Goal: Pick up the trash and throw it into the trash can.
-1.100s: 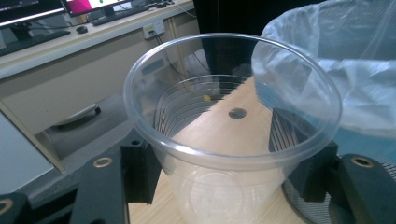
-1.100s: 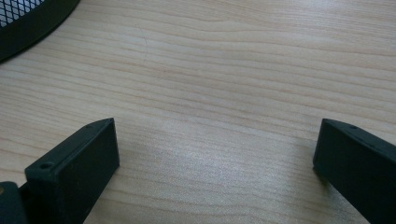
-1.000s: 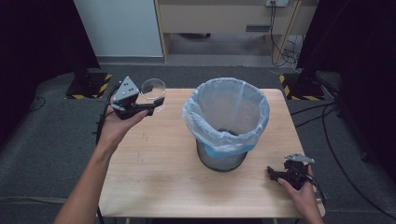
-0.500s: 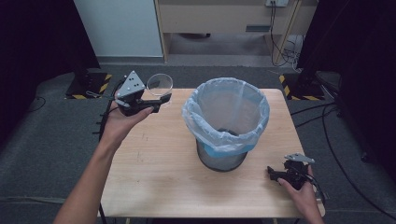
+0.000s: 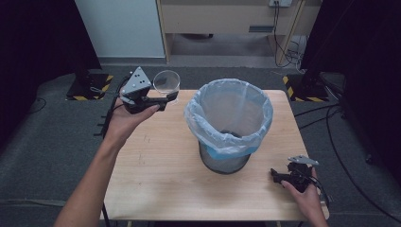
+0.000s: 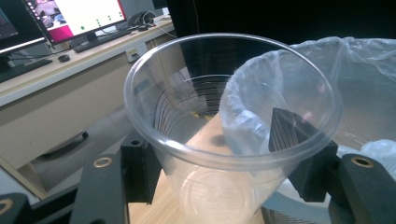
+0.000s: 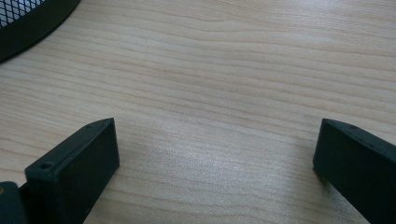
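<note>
L gripper (image 5: 165, 99) is clamped on a clear plastic cup (image 5: 166, 81), upright, held in the air over the table's (image 5: 156, 175) far-left corner, just left of the bin (image 5: 228, 124) w/ its blue bag liner. In the left gripper view both jaws press the cup's wall below the rim. R gripper (image 5: 276, 176) rests at the table's near-right corner, jaws wide apart w/ nothing between, just bare wood.

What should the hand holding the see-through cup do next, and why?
Probably carry the clear cup sideways over the lined bin. The left tool grips it above the table's far left corner, beside the bin's open mouth, not over it.
</note>
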`<action>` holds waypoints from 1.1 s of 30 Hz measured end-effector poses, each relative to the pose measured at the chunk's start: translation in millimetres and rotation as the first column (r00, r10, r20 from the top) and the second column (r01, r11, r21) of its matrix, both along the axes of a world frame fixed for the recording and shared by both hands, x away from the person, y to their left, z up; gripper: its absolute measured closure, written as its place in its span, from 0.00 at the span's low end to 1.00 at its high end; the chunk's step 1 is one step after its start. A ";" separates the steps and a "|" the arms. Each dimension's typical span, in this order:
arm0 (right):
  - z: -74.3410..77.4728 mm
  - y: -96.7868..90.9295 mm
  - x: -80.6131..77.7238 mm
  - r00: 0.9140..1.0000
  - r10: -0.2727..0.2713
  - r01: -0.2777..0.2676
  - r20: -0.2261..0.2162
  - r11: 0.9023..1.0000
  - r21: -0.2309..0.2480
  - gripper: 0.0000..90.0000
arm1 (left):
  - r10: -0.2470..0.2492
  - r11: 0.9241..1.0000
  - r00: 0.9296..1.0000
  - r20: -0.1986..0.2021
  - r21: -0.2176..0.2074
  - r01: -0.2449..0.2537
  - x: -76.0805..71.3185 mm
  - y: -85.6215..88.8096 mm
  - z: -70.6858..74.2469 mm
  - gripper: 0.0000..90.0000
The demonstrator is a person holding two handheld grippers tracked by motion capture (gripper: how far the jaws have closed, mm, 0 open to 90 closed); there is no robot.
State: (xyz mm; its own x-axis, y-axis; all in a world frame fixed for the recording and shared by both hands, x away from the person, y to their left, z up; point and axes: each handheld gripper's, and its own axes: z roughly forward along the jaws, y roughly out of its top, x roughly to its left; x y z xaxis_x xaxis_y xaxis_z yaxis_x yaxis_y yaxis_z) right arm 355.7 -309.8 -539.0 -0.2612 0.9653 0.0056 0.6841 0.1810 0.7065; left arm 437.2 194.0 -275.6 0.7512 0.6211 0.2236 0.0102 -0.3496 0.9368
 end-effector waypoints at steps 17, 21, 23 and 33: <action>0.0 -0.1 0.1 1.000 0.001 -0.001 0.001 1.000 0.001 0.00 | -0.027 1.000 1.000 0.008 -0.001 0.027 -2.3 -9.1 5.3 0.41; 0.0 -0.1 0.1 1.000 0.001 -0.001 0.001 1.000 0.001 0.00 | -0.032 0.999 0.999 0.012 -0.003 0.032 -3.5 -10.9 6.8 0.41; 0.0 -0.2 0.1 1.000 0.002 -0.002 0.000 1.000 0.000 0.00 | -0.034 0.999 0.999 0.012 -0.004 0.034 -3.8 -11.8 7.0 0.41; 0.0 -0.1 0.1 1.000 0.001 -0.001 0.001 1.000 0.001 0.00 | -0.049 0.999 0.999 0.024 -0.002 0.049 -6.9 -17.7 12.2 0.41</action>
